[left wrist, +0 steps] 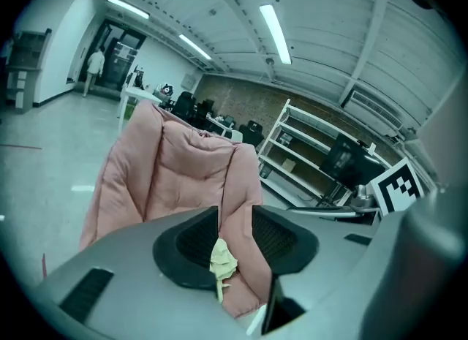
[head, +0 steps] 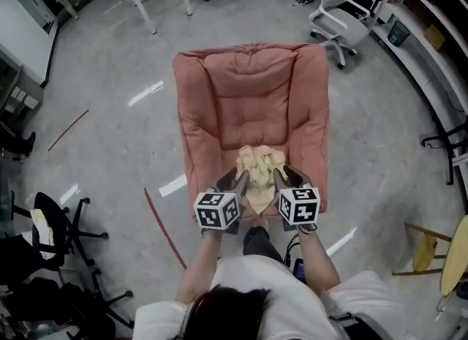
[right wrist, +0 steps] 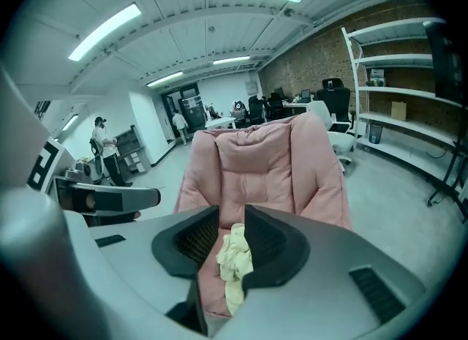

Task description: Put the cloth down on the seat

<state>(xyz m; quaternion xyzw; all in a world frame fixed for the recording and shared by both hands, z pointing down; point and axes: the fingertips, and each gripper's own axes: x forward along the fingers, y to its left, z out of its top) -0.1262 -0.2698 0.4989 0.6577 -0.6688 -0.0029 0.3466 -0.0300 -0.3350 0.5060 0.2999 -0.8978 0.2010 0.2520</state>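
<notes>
Right gripper (head: 279, 176) is pinched on the cloth (head: 259, 161), bunched over the seat (head: 252, 123) front; left gripper (head: 241, 178) is kept part-spread, cloth against one pad. Cloth should be lowered flat before release.

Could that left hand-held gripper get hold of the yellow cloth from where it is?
Probably yes. The yellow cloth sits between the jaws of the left hand-held gripper, against one pad with a gap to the other. Nothing blocks it.

Soft crumpled cloth (head: 261, 167); matt, quilted fabric seat (head: 252, 108); glossy, perhaps concrete, floor (head: 102, 148).
</notes>
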